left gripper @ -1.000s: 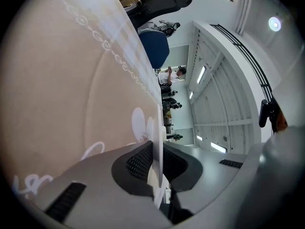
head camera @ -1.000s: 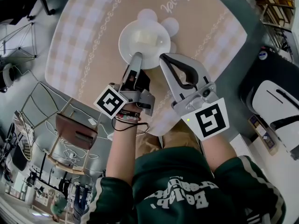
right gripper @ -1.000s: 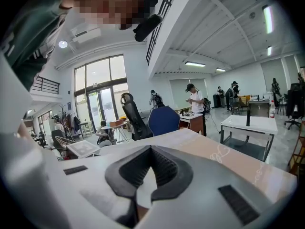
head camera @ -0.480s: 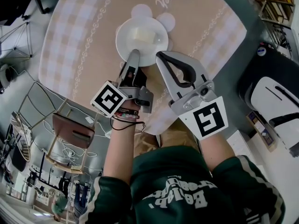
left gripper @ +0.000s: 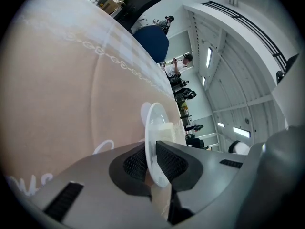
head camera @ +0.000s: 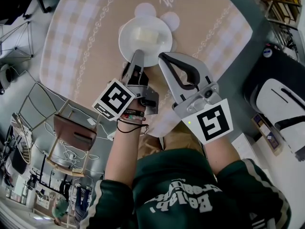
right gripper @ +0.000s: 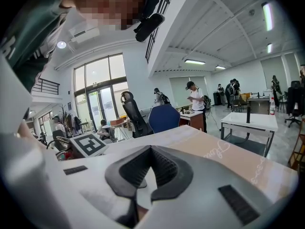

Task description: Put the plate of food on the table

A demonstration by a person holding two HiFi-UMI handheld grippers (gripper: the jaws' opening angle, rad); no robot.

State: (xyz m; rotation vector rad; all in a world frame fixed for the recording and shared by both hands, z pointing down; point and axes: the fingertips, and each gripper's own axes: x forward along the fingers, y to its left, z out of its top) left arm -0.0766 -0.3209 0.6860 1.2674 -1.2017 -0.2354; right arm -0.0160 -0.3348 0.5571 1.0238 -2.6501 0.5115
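White plate point(head camera: 145, 41) with food point(head camera: 145, 34) sits on the table point(head camera: 86, 32), upper centre. My left gripper point(head camera: 138, 56) pinches its rim, jaws just easing apart; my right gripper point(head camera: 164, 58) is closed, empty. Next, I reckon: open fully, withdraw.

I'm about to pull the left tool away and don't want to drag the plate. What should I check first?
1. Plate flat on the table: ok, well in from the edge.
2. Food on the plate: ok.
3. Left tool released: not ok; jaws have just been opening, but the rim sits pinched between the pads.
4. Right tool empty: ok, shut on nothing.
5. Right tool clear of the rim: cannot tell; its tip is right beside it.
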